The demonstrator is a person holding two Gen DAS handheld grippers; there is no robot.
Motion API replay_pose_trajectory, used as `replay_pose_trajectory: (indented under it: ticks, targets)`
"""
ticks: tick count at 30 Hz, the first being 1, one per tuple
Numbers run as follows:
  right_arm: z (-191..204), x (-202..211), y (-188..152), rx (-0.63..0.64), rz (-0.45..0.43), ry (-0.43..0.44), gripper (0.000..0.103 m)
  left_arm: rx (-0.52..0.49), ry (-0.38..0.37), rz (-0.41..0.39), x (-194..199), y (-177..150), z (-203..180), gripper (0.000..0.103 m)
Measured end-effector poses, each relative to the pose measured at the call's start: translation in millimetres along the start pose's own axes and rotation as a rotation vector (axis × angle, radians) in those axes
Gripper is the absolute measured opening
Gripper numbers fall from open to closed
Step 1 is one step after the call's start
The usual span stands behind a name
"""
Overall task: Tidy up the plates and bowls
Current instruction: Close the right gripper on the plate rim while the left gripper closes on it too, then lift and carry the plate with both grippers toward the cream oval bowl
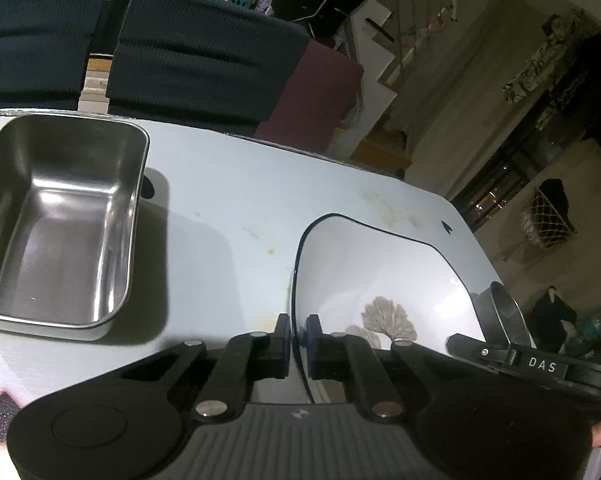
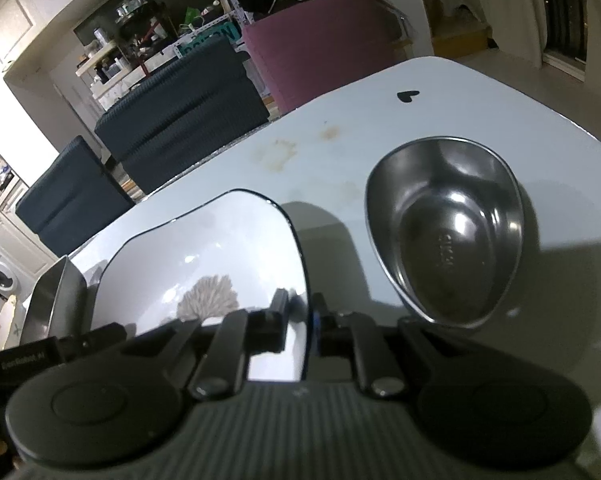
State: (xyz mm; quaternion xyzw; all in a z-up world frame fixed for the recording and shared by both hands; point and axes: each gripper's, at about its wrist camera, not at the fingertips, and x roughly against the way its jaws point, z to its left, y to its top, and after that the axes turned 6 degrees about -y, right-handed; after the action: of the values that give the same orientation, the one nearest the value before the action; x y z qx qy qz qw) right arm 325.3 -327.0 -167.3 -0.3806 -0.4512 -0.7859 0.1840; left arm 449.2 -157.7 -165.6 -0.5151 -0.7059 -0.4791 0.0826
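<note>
A white plate [image 1: 380, 276] with a dark rim and a grey tree print is held between both grippers above the pale table [image 1: 240, 200]. My left gripper [image 1: 298, 334] is shut on the plate's left edge. My right gripper [image 2: 303, 312] is shut on the same plate [image 2: 204, 256] at its right edge. A rectangular steel tray [image 1: 56, 224] stands on the table to the left of the plate. A round steel bowl [image 2: 448, 232] stands on the table to the right of the plate; its rim also shows in the left wrist view [image 1: 504, 312].
Dark blue chairs [image 1: 196, 56] and a maroon chair [image 1: 320, 96] stand along the table's far edge. A small black heart mark [image 2: 407, 97] is on the table near the far right corner. Faint brown stains [image 2: 280, 152] mark the tabletop.
</note>
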Motion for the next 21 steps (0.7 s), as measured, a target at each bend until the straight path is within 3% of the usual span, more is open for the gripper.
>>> replay_pose_trajectory:
  ticks: [2,5,15,21]
  targets:
    - [-1.4,-2.8,-0.3,-0.01,0.007,0.002,0.023,0.006,-0.005,-0.001,0.2,-0.2,0.7,0.008]
    - [1.5,-1.7,-1.9,0.018,-0.008,0.007,0.018,-0.008,0.004,-0.006,-0.5,-0.3,-1.2,0.008]
    - [9.1,9.4,-5.1,0.08,-0.043,-0.045,0.017,-0.136,0.056,-0.015,9.4,-4.7,-23.1,0.01]
    - [8.3,32.2,-3.0,0.115,-0.077,-0.044,0.017,-0.142,0.056,-0.053,29.3,-1.3,-39.1,0.01]
